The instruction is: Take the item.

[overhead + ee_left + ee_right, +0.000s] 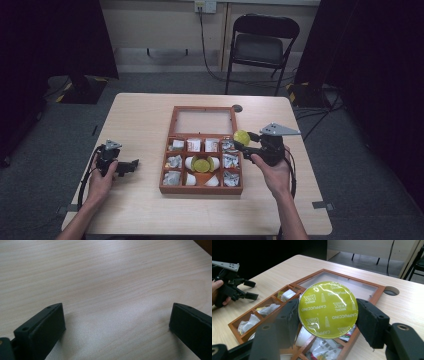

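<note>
My right gripper (242, 140) is shut on a coffee capsule (328, 309) with a yellow-green foil lid, held above the right edge of the wooden compartment box (201, 190). The same capsule (241, 137) shows as a small yellow-green ball at the jaw tips in the high view. Another yellow-green capsule (201, 164) lies in the box's middle compartment among white capsules. Sachets fill the side compartments. My left gripper (131, 165) rests on the table left of the box, open, with only bare wood (115, 302) between its jaws.
The box's glass lid (204, 121) lies open flat toward the far side. A cable hole (237, 108) sits in the tabletop beyond the box. A black folding chair (261, 47) stands behind the table. Dark curtains hang at both sides.
</note>
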Available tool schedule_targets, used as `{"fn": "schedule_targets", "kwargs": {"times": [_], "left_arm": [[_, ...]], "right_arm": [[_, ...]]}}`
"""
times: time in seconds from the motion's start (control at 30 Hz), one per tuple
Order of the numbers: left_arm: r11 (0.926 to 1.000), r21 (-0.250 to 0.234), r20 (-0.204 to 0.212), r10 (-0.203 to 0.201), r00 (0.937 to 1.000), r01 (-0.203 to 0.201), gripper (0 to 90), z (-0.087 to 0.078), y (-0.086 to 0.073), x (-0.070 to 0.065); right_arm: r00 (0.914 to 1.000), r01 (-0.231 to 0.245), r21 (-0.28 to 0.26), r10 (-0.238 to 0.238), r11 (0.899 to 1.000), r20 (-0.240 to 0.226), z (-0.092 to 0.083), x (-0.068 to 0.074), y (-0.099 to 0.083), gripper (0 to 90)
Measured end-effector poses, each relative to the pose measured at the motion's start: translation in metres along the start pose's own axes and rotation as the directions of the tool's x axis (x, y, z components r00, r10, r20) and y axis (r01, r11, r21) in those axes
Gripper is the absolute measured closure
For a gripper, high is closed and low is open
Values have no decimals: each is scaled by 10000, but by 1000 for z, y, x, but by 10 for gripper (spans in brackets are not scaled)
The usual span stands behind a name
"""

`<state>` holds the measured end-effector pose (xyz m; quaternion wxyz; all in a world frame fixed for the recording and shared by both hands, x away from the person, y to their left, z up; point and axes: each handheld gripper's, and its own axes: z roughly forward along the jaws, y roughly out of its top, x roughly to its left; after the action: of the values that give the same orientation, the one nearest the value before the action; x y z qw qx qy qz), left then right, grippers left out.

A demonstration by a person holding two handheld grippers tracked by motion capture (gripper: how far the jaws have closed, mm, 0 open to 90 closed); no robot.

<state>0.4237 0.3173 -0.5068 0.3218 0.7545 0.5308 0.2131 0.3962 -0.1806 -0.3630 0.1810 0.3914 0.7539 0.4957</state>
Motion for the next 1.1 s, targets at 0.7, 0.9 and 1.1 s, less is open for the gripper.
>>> {"fn": "schedule_targets", "kwargs": {"times": [0.7,0.9,1.1], "left_arm": [[10000,-3,2,-1,10000,1,0,0,0,0],[10000,-4,0,-2,10000,2,0,0,0,0],[10000,-4,1,-3,10000,3,0,0,0,0]], "right_arm": [[9950,-383,45,377,9993,920,-12,-29,-9,379],[9923,-525,201,499,9984,1138,-12,-35,-15,379],[9876,-725,442,655,9964,1427,-9,-45,-23,379]]}}
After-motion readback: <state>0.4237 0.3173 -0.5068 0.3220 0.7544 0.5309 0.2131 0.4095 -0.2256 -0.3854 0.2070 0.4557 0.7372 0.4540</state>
